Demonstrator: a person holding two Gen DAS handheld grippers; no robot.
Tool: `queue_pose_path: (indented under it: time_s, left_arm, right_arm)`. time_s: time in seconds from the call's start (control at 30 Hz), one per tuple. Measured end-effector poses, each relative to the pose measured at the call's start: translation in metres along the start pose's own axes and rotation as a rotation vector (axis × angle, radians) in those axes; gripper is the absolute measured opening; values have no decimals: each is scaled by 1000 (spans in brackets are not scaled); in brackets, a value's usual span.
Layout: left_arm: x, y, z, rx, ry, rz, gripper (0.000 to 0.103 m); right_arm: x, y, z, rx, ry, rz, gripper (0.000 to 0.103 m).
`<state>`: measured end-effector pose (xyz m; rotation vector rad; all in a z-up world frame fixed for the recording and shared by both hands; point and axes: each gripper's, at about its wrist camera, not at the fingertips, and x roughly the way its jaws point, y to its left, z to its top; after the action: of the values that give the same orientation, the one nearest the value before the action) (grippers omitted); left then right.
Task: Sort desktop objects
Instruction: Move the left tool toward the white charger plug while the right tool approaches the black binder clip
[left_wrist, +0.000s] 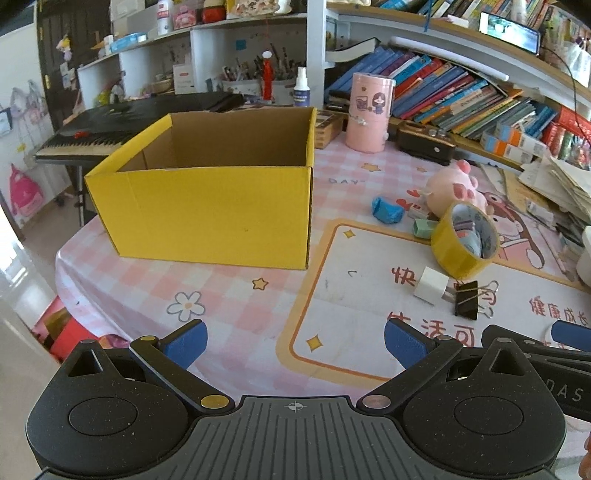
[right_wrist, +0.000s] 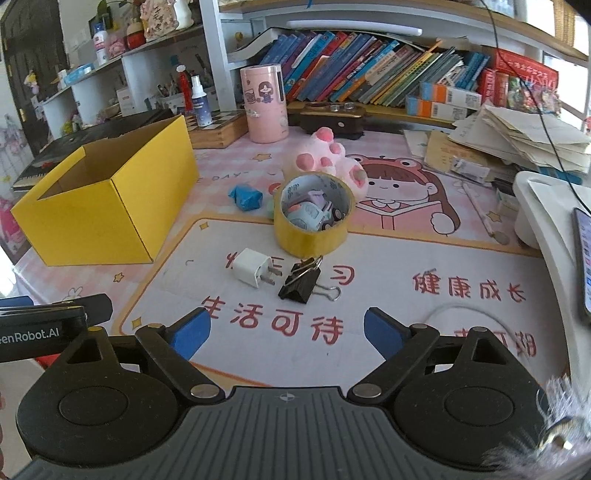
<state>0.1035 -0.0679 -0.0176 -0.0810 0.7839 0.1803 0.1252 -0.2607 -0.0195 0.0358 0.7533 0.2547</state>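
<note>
While both claws hang over the bench with nothing between their pads, the scene reads so:

Bench (right_wrist: 461, 258): covered by a pink checked cloth and a printed mat; the loose things lie on the mat, to the right of the box.
Yellow box (left_wrist: 207, 210): open-topped cardboard at the bench's left end; the part of its inside that shows is bare (the floor is hidden behind the near wall).
Left claw (left_wrist: 295, 345): jaws spread wide, blue pads apart, holding and touching nothing, just above the cloth near the box.
Right claw (right_wrist: 287, 334): jaws wide too, empty, over the printed mat, with the clip and plug a little ahead of it.
Pink canister (right_wrist: 264, 103): upright at the back, by the books; contents cannot be seen.
Plush toy (right_wrist: 328, 162): pink, lying just behind the tape roll.
Tape roll (right_wrist: 312, 243): yellow, lying flat, with a small toy car (right_wrist: 314, 216) resting inside its ring.
Blue lump (right_wrist: 246, 197): crumpled, between box and tape; what it is I cannot tell.
White plug (right_wrist: 253, 271): on its side, prongs toward the clip.
Binder clip (right_wrist: 299, 286): black, just beside the plug's prongs.
Green piece (left_wrist: 424, 228): small, half hidden behind the tape roll.
</note>
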Motion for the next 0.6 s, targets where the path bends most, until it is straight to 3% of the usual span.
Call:
queue_pose_path:
  time_s: [0.17, 0.5, 0.6]
  left_arm:
    - [3, -8, 3, -14, 9, 36, 103]
    - [8, -21, 9, -47, 14, 84, 103]
    - [9, -25, 11, -53, 14, 93, 103]
  right_arm:
    - [10, -12, 8, -13, 11, 31, 88]
    - [36, -26, 18, -53, 74, 64, 66]
    - [45, -29, 21, -69, 88, 68, 65]
